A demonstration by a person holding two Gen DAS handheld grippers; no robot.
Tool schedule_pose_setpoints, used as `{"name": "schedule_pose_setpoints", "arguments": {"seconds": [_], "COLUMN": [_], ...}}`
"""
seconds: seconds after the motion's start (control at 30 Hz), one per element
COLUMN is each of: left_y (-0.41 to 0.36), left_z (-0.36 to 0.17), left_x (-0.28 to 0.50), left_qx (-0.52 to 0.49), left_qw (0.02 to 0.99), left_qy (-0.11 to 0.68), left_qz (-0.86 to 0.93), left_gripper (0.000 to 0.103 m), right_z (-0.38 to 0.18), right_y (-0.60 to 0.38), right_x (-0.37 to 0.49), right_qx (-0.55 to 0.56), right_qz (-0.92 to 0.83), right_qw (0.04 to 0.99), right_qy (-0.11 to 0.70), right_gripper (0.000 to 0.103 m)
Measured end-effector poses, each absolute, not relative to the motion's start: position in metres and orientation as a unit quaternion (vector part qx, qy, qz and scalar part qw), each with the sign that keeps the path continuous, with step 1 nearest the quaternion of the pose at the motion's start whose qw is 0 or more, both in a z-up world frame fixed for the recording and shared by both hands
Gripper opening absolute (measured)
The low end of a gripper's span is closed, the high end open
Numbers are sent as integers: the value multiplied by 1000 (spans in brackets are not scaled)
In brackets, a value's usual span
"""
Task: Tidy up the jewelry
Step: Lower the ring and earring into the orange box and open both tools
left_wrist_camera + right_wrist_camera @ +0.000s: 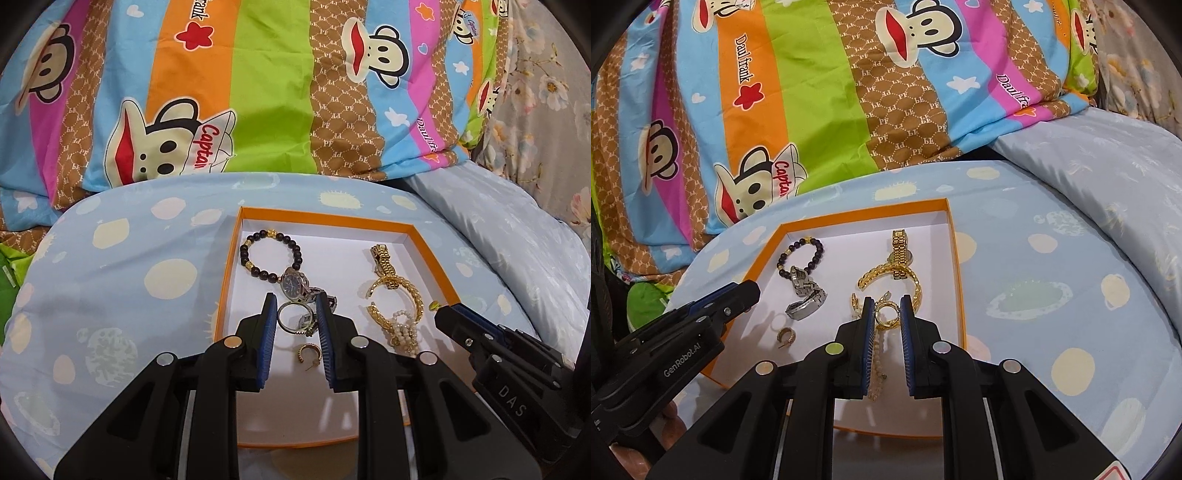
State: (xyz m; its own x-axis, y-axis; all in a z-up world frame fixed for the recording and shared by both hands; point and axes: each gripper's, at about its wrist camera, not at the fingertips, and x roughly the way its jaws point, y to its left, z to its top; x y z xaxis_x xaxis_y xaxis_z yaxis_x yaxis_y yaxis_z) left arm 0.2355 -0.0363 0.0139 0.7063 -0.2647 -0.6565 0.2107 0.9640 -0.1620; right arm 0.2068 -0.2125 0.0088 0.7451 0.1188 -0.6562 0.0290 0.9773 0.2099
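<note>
Jewelry's all piled in the orange box (432,258) on the bed, left gripper (295,314) open around a silver ring (291,318), right gripper (887,312) seemingly pinching a gold ring (886,313), so next comes lifting and sorting, I guess.

Left gripper (295,306) was lowered and angled forward, jaws parted, nothing clamped between them. Right gripper (887,308) sat just beside it at a like angle, jaws standing narrowly apart; whether they pinched anything was unclear.
</note>
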Motion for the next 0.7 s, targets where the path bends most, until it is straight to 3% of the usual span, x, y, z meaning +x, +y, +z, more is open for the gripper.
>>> {"name": "schedule_pose_setpoints", "arguments": {"seconds": [0.33,0.43,0.7], "left_y": [-40,-39,-33], "left_z": [6,5,10], "left_x": [237,236,232], "left_qx": [-37,-40,-49], "left_qw": [920,921,925], "left_qy": [369,368,358], "left_qz": [-126,-123,-120], "left_gripper": [22,26,30], "right_z": [7,10,14], "right_y": [-214,-212,-218], "right_x": [207,204,200], "right_qx": [103,96,106], "right_qz": [21,19,18], "right_qw": [929,933,935], "right_qy": [354,346,337], "right_gripper": [16,23,24]}}
